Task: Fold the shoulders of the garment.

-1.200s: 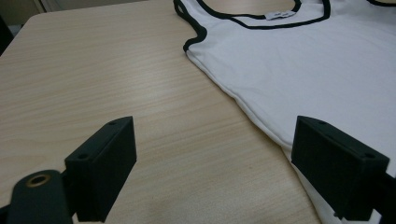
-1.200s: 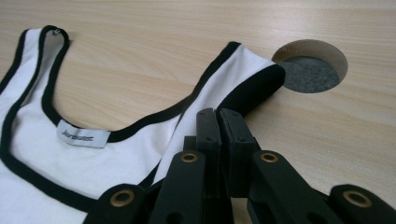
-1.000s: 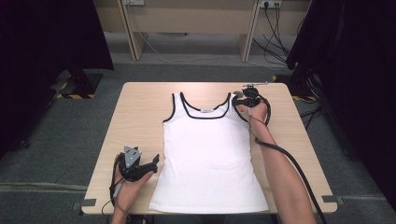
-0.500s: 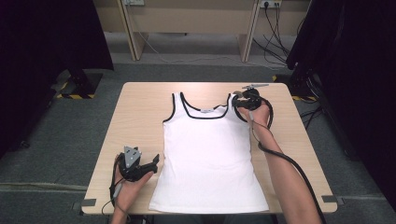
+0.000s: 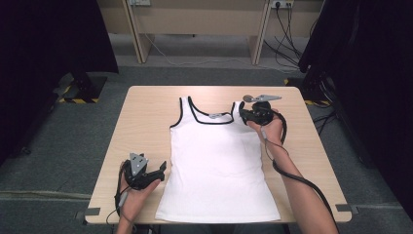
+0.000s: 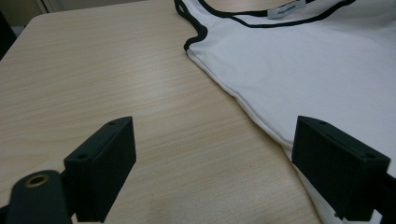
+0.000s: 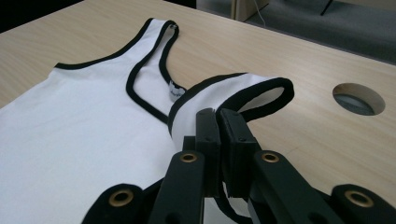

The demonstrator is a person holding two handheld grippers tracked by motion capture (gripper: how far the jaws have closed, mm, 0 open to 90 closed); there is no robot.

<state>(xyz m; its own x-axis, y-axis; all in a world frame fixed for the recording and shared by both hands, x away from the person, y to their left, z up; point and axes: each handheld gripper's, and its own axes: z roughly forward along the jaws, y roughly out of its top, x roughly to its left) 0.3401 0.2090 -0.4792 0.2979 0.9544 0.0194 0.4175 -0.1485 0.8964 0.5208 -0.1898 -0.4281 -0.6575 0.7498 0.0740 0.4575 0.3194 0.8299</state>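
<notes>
Your right gripper (image 7: 218, 122) has its jaws clamped on the strap (image 7: 261, 91) of the top (image 5: 216, 161), which lies flat mid-table (image 5: 146, 126). Your left gripper (image 5: 160, 169) waits with jaws wide and empty beside the hem. Lift the strap evenly and fold inward, avoiding wrinkles.

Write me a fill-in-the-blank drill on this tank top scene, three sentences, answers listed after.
1. The white tank top has trim of the colour ____.
2. The right tongs are shut on the top's shoulder ____.
3. The left tongs stand ____ over the table, at the top's side edge.

Missing words: black; strap; open
</notes>
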